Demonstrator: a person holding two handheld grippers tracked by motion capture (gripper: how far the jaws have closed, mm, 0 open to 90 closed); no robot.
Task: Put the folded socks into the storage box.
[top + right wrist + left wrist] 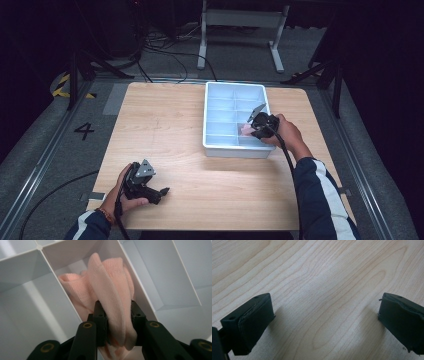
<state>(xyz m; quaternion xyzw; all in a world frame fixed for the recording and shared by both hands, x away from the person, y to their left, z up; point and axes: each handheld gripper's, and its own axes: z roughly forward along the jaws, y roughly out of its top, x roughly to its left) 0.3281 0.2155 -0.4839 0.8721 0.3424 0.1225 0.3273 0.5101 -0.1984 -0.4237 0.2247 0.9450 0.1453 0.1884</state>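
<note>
At the table's near left corner the left gripper lies low in the person's hand, its jaws spread wide apart over bare wood; in the left gripper view nothing sits between them. Toward the right, the pale blue tray stands at the far middle of the table. The right gripper reaches into a compartment on the tray's right side, jaws clamped on a fold of the pink cloth, which bunches inside that compartment.
</note>
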